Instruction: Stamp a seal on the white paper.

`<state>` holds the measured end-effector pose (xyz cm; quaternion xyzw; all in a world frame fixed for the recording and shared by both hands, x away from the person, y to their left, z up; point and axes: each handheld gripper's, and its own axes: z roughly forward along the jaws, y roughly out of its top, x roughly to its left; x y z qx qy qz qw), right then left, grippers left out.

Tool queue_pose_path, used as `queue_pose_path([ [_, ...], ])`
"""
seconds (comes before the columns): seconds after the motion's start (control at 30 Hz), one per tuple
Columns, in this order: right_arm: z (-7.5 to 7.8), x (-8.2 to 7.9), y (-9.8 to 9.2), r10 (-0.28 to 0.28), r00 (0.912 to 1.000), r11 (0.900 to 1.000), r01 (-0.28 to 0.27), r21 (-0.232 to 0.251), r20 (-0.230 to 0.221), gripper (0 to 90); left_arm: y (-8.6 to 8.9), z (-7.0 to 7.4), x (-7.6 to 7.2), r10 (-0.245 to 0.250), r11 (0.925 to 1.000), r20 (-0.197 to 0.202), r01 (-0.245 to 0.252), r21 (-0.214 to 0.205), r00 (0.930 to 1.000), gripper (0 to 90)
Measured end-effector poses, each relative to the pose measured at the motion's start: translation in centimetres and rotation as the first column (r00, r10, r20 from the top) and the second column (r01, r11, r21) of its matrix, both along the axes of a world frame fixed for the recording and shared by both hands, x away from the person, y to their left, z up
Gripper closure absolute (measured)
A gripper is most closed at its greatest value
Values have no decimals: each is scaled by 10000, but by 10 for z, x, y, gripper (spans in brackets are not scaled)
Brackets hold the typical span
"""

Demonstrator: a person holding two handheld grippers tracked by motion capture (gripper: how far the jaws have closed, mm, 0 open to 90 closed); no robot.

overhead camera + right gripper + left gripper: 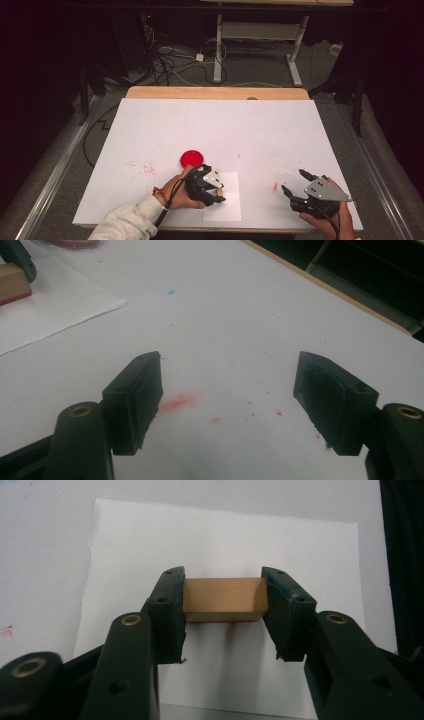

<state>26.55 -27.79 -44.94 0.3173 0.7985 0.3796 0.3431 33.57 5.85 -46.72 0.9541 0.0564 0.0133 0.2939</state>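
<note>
Right, your left tool [223, 614] has its jaws clamped on the two ends of a wooden block [223, 600], and you can see a thin red edge along the block's underside. It sits over a small sheet of paper [225, 540] that lies near the front edge of the bench [215, 125], about midway along it. From the high view your left tool [218, 187] is down at that paper [227, 212], your hand [177, 192] wrapped round its body, a pale sleeve [125, 222] coming in from the front edge.

Just beyond your left hand, further from the front edge, rests a round red pad [191, 158]. Red specks [140, 166] are scattered on the white sheet towards the left edge.

Over to your right tool [227, 402]: jaws spread wide, nothing between them, hovering low over the white surface. Between and just ahead of them there's a red smudge [179, 401] with smaller red flecks beside it. In the high view that tool [295, 182] sits near the front right corner, your right hand [330, 222] at the front edge, and the smudge [275, 186] lies just left of its tips. A tiny blue dot [171, 291] shows further out, and the block [12, 282] peeks in at the far left of the right gripper view.
</note>
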Motion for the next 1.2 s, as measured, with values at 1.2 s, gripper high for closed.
queue_pose_path([
  [1.2, 3, -2, 2, 48, 9999, 10000, -48, 64, 92, 278, 42, 44, 6, 1340, 9855, 1204, -1194, -1210, 9836, 535],
])
